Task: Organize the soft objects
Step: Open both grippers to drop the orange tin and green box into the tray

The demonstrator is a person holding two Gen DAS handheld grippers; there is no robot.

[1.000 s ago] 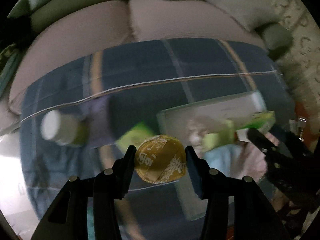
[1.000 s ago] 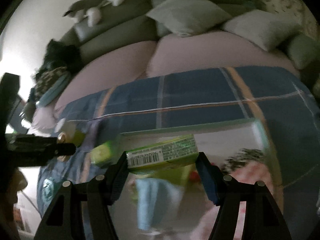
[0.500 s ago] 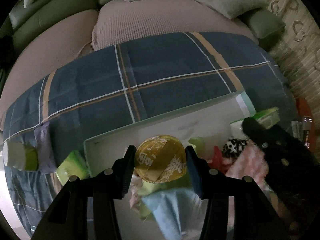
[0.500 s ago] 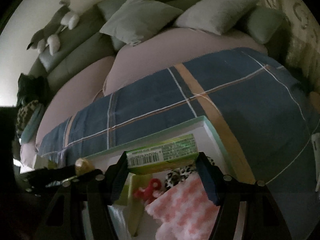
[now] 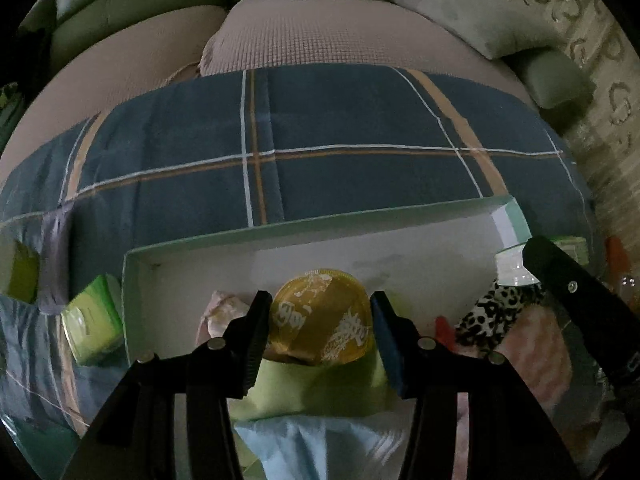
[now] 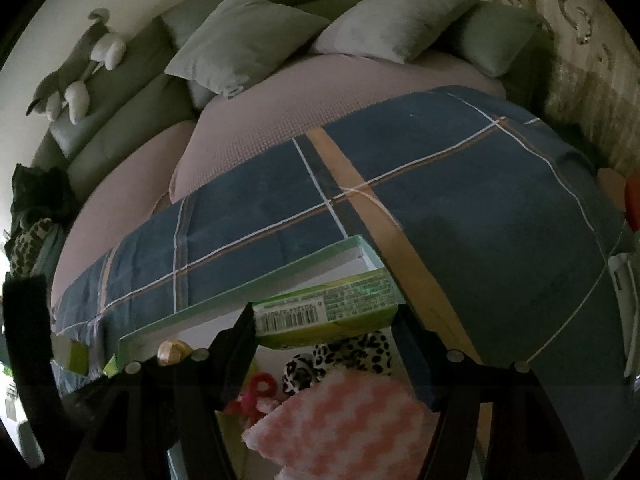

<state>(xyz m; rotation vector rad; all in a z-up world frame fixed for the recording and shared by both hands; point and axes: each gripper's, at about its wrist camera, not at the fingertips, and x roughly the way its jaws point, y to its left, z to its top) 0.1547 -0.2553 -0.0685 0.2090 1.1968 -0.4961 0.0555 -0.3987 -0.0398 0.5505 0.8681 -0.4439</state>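
Two grippers over an open box [image 5: 192, 242] on the bed.
Left gripper [image 5: 316, 322] jaws clamp a round gold packet [image 5: 320, 316], probably light and crushable, at its rim; right gripper [image 6: 326, 322] jaws clamp a soft green pack [image 6: 328, 310] at its ends.

Box [image 5: 192, 264] far half stood bare white, passable. Near half was crowded: green cloth [image 5: 320, 392], blue cloth [image 5: 312, 444], leopard fabric [image 6: 352, 354], pink zigzag cloth [image 6: 340, 420]. Plaid blanket [image 5: 340, 192] beyond lay open.
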